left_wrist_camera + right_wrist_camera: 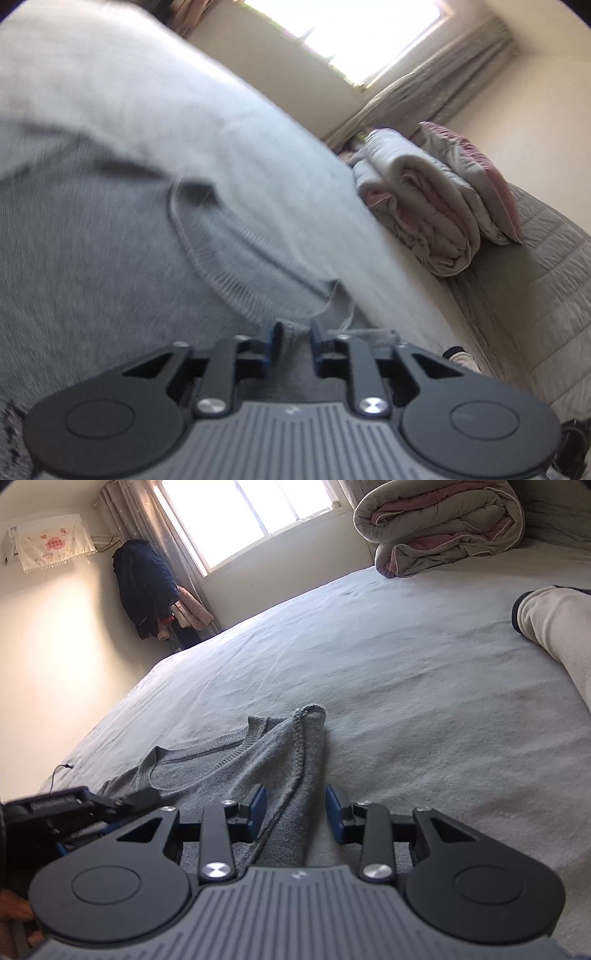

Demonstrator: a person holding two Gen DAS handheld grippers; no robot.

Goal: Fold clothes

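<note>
The grey sweater (236, 771) lies on the bed (406, 672), one edge bunched into a ridge. Your right gripper (295, 805) straddles that ridge, fingers apart, not pinching. Your left gripper (295, 338) is slightly parted over the knit; grip unclear. Risk: closing now catches one layer only, dragging the fold askew. Wall cloth (51, 541) print: unreadable.

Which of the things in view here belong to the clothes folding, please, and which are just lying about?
Belongs to the job:
- grey knitted sweater, flat on the grey bed sheet
- left gripper
- right gripper, fingers apart either side of a sweater fold

Just lying about:
- rolled beige and pink quilt
- cream sleeve with dark cuff
- dark blue jacket hanging by the window
</note>
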